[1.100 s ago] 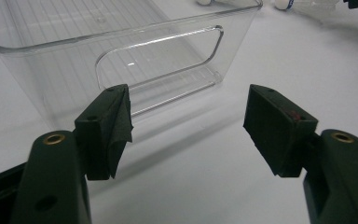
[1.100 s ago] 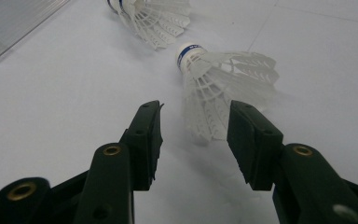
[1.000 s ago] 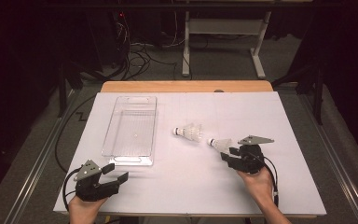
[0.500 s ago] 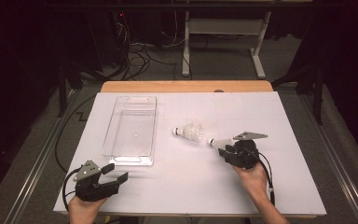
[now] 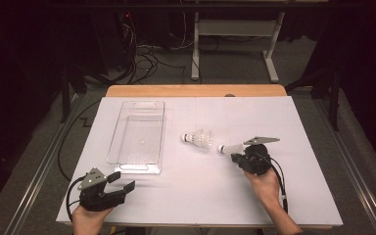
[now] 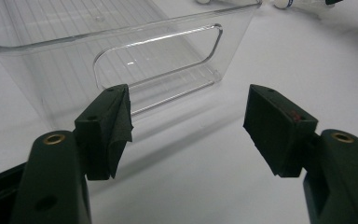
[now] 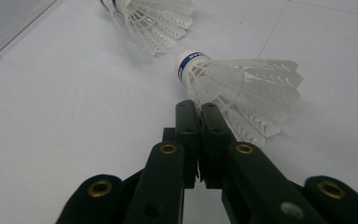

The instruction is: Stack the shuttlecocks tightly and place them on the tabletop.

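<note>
In the high view, the left gripper [image 5: 108, 188] is resting at the lower left of the frame, its fingers [image 6: 106, 126] standing wide apart with nothing between them. Just above it, the clear bin [image 5: 138, 136] is sitting on the white table [image 5: 186, 196]; the left gripper view is showing the bin's near wall and its cut-out handle up close (a detail too faint from above). At the centre of the high view, one shuttlecock [image 5: 199, 139] is lying on its side. Right of it, the right gripper [image 5: 233, 155] is meeting a second shuttlecock [image 5: 230, 148], its jaws having just been closing. The right gripper view is making the grip plain: the fingers [image 7: 186, 122] are pressed together on the feather skirt of that second shuttlecock [image 7: 242, 88], cork pointing toward the upper left, while the first lies at the upper edge.
</note>
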